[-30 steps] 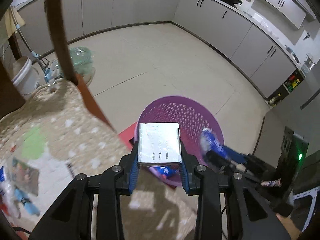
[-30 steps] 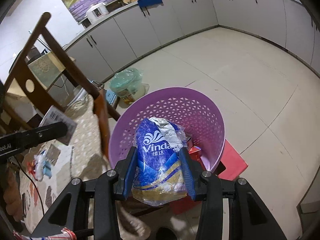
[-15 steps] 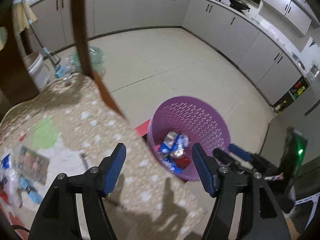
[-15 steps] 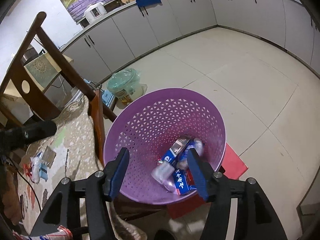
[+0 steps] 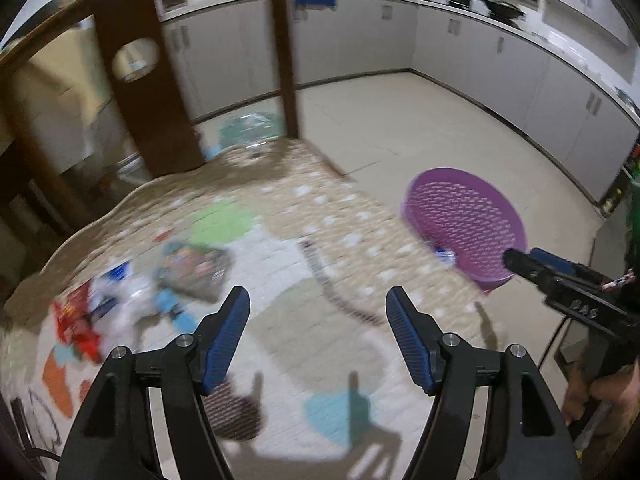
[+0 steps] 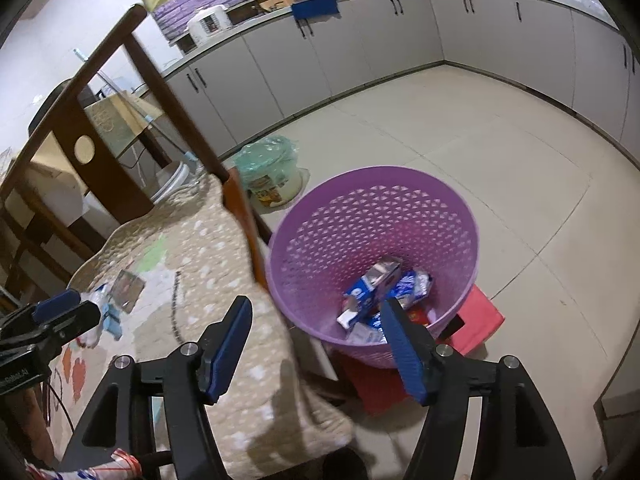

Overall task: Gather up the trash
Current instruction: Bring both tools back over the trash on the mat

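A second earlier each pair of tongs had gripped a packet over the basket; both loads had since dropped in, and the packets lay at its bottom. The left tongs and right tongs stood released and empty. The left had swung back over the tabletop, where more trash lay at ten o'clock, so another pick seemed due. A chair stood at eleven, a bucket at twelve.
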